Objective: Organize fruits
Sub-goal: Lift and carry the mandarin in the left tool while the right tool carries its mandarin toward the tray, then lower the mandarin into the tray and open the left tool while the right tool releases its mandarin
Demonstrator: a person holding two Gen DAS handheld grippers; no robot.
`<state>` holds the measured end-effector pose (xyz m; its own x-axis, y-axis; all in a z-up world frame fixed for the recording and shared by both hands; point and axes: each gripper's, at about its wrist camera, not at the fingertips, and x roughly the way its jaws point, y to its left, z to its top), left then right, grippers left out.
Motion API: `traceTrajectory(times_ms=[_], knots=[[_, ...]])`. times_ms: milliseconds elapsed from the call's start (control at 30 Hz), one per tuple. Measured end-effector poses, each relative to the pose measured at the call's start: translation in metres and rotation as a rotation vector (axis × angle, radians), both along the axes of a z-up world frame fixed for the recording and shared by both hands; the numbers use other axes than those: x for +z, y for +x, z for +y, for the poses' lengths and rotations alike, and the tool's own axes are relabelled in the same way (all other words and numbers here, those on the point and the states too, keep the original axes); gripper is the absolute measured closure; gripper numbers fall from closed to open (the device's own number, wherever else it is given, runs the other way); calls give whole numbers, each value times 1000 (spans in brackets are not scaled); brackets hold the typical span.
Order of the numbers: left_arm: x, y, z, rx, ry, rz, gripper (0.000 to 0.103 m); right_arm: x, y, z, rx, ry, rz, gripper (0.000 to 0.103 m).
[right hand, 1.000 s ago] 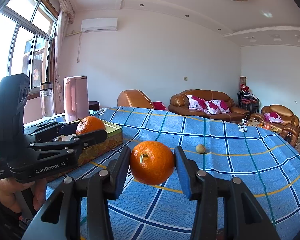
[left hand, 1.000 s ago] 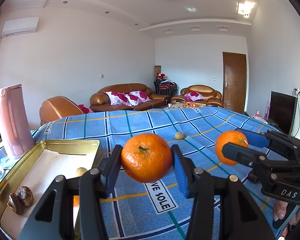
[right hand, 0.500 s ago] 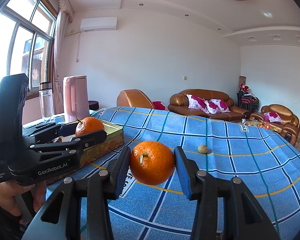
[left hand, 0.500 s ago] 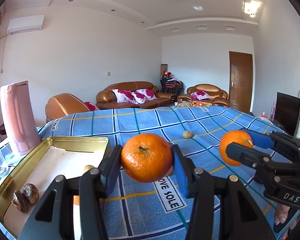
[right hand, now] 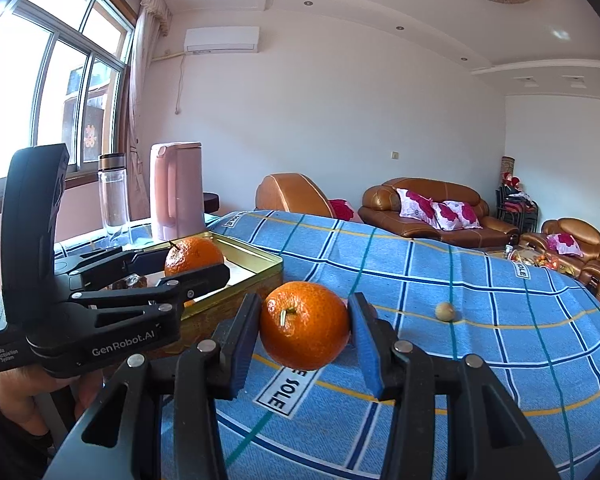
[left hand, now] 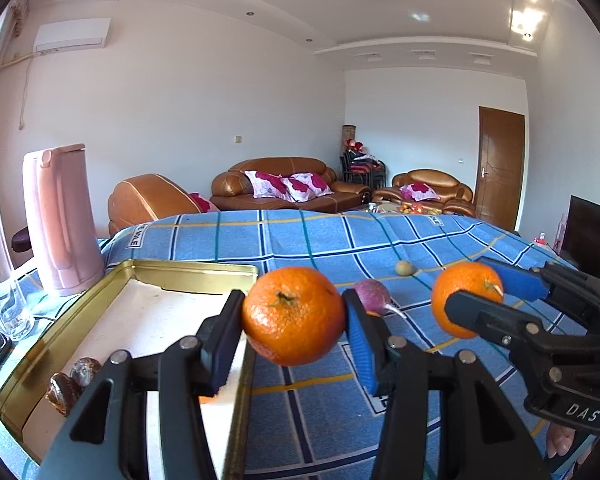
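Since a second ago both hands have slid sideways toward the tin: its gold rim now runs right under the left gripper (left hand: 294,344), and a reddish-purple fruit (left hand: 372,298) has come into view behind that gripper's right finger. The left orange (left hand: 294,316) hangs in the air over the tin's near edge, and the right orange (right hand: 304,325) is carried just beside it above the blue checked cloth (right hand: 480,320). The job looks to be at an early stage — the tin (left hand: 188,270) holds only two brown wrinkled pieces (left hand: 74,380) and an orange patch under the left gripper, possibly another fruit, though it is mostly hidden. The two oranges are not yet set down, and a small yellowish fruit (right hand: 445,311) lies well apart on the cloth. Both pairs of jaws stand partway closed, each pinching its orange by the sides; the right gripper (right hand: 305,332) touches nothing else.
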<state>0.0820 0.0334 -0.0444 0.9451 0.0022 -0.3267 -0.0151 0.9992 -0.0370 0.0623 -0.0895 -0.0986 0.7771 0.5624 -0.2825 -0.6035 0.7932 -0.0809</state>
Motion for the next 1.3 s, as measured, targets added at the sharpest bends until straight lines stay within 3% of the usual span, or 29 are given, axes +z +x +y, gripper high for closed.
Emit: traceTrajectory(times_ms=[433,1300], knots=[[2,-4,25,57,-4,6,52,2,2,33,63,-18,3,56],[-12,-11,93,202,-16,116,52,5,-7,112,212,-78,5,56]])
